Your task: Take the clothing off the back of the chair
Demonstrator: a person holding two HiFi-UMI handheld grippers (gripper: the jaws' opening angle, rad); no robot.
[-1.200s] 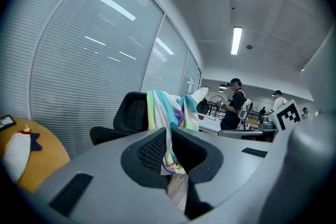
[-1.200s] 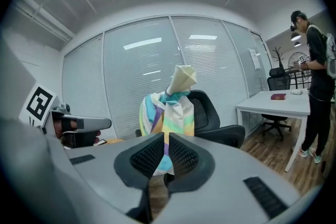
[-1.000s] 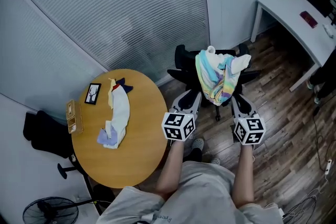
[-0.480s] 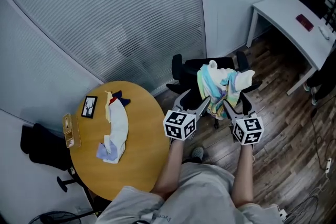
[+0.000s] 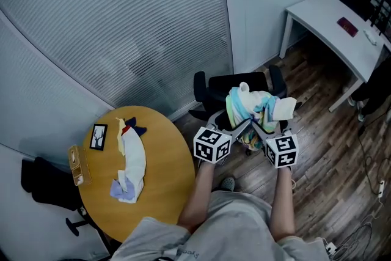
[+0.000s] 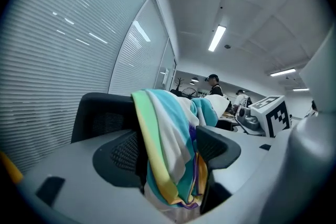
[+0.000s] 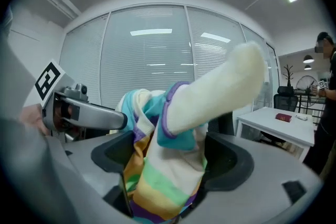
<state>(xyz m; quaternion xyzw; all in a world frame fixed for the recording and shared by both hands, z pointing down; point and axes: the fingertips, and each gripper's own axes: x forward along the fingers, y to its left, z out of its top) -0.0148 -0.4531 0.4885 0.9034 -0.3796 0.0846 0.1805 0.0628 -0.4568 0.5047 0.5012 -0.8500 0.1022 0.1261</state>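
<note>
A pastel-striped garment (image 5: 253,108) hangs over the back of a black office chair (image 5: 211,85). In the head view my left gripper (image 5: 235,126) and right gripper (image 5: 264,127) reach side by side to its lower part. Both sets of jaws have just been opening. In the left gripper view the clothing (image 6: 163,128) hangs between the wide-spread jaws of the left gripper (image 6: 168,159), and the pads do not squeeze it. In the right gripper view the cloth (image 7: 163,176) and a cream sleeve (image 7: 220,92) sit between the jaws of the open right gripper (image 7: 172,157).
A round wooden table (image 5: 165,174) stands at the left with a white cloth (image 5: 131,154) and a small picture frame (image 5: 98,136). A white desk (image 5: 330,15) is at the far right. Blinds cover the glass wall behind the chair. People stand in the background (image 6: 212,81).
Both grippers have moved forward to the chair and their jaws have spread apart. The garment now lies between each pair of jaws. The view has shifted closer to the chair.
</note>
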